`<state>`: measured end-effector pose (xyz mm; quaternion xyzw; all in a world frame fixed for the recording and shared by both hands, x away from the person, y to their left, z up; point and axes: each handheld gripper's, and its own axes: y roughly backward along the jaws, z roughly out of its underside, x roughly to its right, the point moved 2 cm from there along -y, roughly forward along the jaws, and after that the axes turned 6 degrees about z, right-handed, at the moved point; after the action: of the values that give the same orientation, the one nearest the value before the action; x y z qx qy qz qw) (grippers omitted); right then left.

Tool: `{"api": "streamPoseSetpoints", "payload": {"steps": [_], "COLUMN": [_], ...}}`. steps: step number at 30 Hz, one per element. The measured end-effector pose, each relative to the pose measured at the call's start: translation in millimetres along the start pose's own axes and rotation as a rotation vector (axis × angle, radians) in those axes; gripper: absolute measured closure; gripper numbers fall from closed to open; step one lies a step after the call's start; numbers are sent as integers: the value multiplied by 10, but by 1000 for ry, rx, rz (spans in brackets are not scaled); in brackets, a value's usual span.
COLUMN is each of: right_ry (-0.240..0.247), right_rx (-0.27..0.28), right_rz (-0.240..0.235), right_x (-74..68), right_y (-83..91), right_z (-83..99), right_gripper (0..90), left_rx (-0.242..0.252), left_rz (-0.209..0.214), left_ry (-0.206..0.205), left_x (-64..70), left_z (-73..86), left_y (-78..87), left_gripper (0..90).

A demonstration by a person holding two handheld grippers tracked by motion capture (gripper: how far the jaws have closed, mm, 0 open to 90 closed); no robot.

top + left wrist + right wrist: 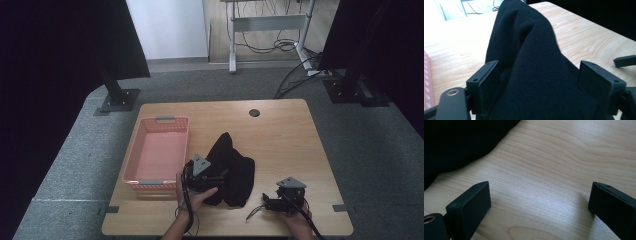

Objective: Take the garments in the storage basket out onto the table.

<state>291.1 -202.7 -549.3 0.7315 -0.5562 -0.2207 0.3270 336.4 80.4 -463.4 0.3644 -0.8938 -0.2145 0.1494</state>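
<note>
Looking down: black cloth (231, 167) lies mid-bench beside pink basket (157, 152). Left gripper (537, 85) view: fingers apart, straddling a cloth fold, grasp pending; closing comes next. Right gripper (539, 205) view: fingers apart over bare bench (564, 162).

The left gripper (212, 175) pointed right with jaws wide apart; the right gripper (267, 201) pointed left, jaws also apart.

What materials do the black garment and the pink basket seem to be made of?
The black garment looks like soft, matte knit or fleece fabric: it drapes in folds with a faintly fuzzy surface. The pink basket seems moulded plastic: stiff, straight walls pierced with small holes, and grey handles.
</note>
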Motion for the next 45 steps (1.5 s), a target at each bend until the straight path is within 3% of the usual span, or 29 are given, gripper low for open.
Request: {"api": "streamPoseSetpoints", "payload": {"steps": [6, 16, 40, 45], "right_ry": [0, 0, -1, -1], "right_rx": [0, 0, 0, 0], "right_rz": [0, 0, 1, 1], "right_x": [0, 0, -1, -1], "right_y": [0, 0, 1, 1], "right_z": [0, 0, 1, 1], "right_gripper": [39, 39, 39, 39], "left_rx": [31, 6, 29, 36], "left_rz": [9, 14, 55, 47], "left_ry": [-11, -11, 3, 3], "left_x": [24, 7, -44, -81], "left_z": [-27, -2, 11, 33], "left_y": [89, 118, 375, 461], "left_gripper": [175, 164, 164, 165]}}
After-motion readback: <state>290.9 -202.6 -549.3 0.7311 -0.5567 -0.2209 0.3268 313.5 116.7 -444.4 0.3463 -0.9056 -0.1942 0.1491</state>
